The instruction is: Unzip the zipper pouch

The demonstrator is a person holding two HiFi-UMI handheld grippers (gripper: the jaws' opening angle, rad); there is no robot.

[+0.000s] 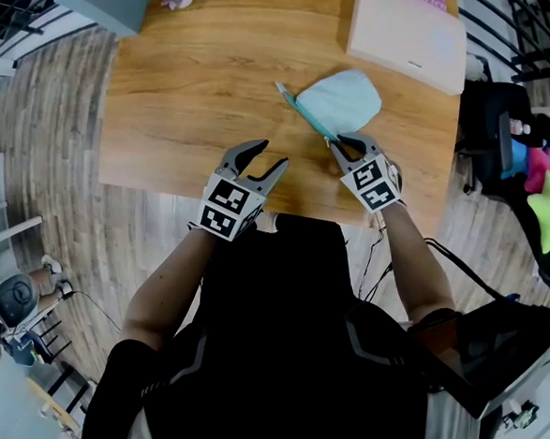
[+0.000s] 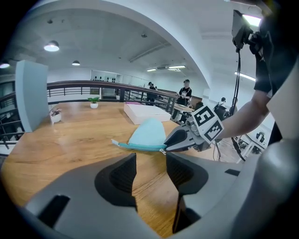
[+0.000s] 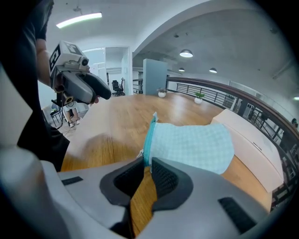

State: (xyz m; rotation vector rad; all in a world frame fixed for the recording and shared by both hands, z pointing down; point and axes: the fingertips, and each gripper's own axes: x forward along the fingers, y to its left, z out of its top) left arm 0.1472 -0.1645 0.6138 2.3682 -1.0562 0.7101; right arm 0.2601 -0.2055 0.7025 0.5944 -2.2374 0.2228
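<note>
Left gripper [image 1: 272, 155] gapes empty at 6 o'clock; right gripper [image 1: 340, 144] pinches the zipper end of the light-blue fabric pouch [image 1: 342, 101] at 1 o'clock. White flat box [image 1: 403, 31], at 2 o'clock, shares the wooden table [image 1: 199, 69].

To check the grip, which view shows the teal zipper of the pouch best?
Left gripper view: the zipper lies side-on, whole, up to the right gripper. Head view shows it small; right gripper view, foreshortened.

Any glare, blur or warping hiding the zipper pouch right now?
Head view: evenly lit, zipper pouch sharp, room edges bowed. Left gripper view: heavy fisheye, ceiling lamp blown out, pouch clear. Right gripper view: pouch weave crisp, right claw slightly soft up close, corners vignetted black.
</note>
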